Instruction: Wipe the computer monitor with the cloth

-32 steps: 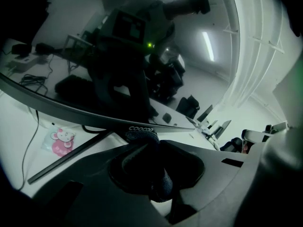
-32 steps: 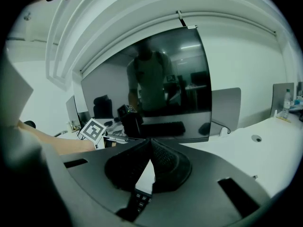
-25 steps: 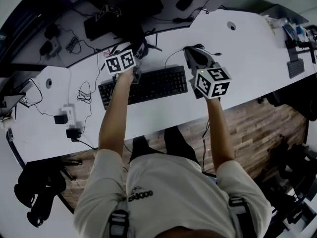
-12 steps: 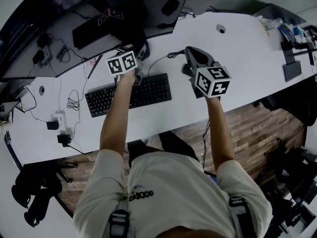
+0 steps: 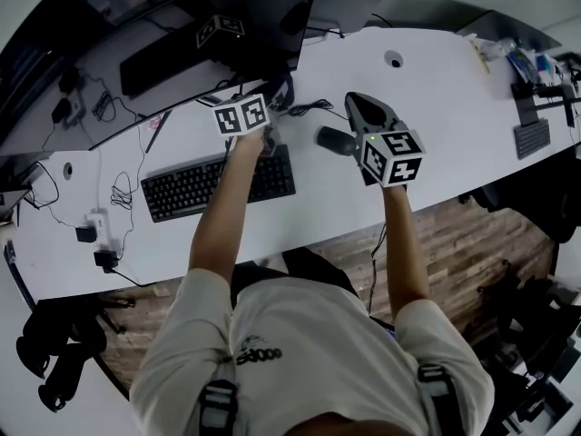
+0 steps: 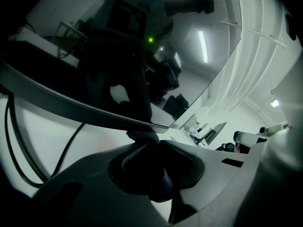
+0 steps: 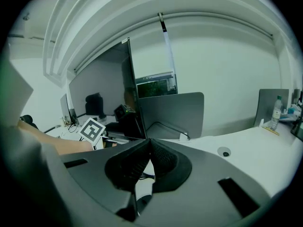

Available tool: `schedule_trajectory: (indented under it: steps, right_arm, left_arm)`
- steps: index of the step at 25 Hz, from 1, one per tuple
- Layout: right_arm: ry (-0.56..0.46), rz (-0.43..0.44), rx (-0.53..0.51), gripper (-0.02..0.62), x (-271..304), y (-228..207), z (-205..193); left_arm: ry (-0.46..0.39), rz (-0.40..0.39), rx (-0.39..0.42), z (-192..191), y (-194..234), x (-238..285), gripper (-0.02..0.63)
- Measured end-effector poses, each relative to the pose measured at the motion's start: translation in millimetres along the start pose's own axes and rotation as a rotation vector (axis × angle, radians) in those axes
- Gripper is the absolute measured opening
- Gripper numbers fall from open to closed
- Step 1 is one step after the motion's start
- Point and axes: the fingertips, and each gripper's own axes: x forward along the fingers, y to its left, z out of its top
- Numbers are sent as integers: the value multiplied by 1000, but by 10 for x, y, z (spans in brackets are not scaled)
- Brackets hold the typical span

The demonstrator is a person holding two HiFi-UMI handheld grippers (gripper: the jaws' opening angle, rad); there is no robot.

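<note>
Dark cloth (image 6: 158, 178) clamped in left gripper (image 6: 146, 148) at monitor (image 6: 94, 70) lower edge; right gripper (image 7: 149, 145) jaws together (empty), above desk (image 5: 436, 89).

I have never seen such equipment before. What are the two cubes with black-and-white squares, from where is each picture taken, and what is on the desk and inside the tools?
There is no robot here. A person at a white desk holds a hand tool with two jaws, called a gripper, in each hand. The patterned cubes are parts of these grippers.

The head view comes from a camera on the person's head, looking down. The other two views come from a camera riding on each gripper, looking along its jaws.

On the desk lie a keyboard, what looks like a mouse, and cables. A dark monitor stands behind them.

The left gripper is shut on a dark cloth, close to the monitor's lower edge. The right gripper has its jaws together and holds nothing.
</note>
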Motion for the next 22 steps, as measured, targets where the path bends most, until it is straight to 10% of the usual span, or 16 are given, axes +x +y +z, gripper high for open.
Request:
schedule_trajectory:
  steps: [10,22]
  right_arm:
    - [1,-47,55,-3,-111,-375,-134]
    - [-57,-52,142,-3,-320,-524,-10]
  left_arm:
    - [6,-66,-24,-35,-305,389,71]
    - [-176,-181,-405,234,-565,392,70]
